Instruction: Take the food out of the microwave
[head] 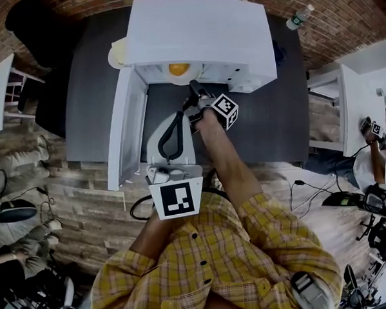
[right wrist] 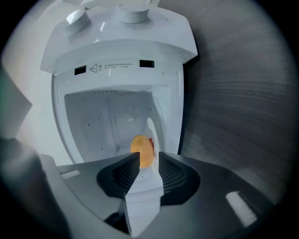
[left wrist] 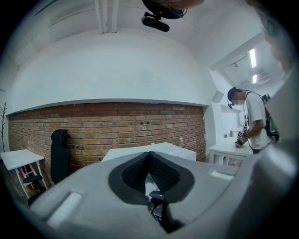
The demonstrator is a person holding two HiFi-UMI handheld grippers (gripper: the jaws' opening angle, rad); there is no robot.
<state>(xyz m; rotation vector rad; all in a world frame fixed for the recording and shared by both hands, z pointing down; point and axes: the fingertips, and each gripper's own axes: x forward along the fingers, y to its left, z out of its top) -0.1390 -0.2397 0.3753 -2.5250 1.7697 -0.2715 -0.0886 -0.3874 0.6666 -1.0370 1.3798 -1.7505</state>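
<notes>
The white microwave (head: 196, 34) stands on a dark table with its door (head: 124, 128) swung open to the left. Inside, an orange piece of food (head: 179, 69) lies on a white plate (head: 188, 78). My right gripper (head: 194, 87) hovers just in front of the opening, open, with nothing between its jaws. In the right gripper view the food (right wrist: 142, 150) and the plate (right wrist: 153, 133) show just beyond the open right gripper (right wrist: 148, 158). My left gripper (head: 179, 116) sits lower, in front of the microwave. In its own view the left gripper (left wrist: 149, 155) is shut and empty.
The dark table (head: 90, 91) stretches either side of the microwave. A water bottle (head: 300, 16) stands at its far right corner. White side tables (head: 355, 103) flank it, and a person (left wrist: 254, 121) stands at one. A brick wall (left wrist: 117, 126) and a black chair (left wrist: 59, 154) lie behind.
</notes>
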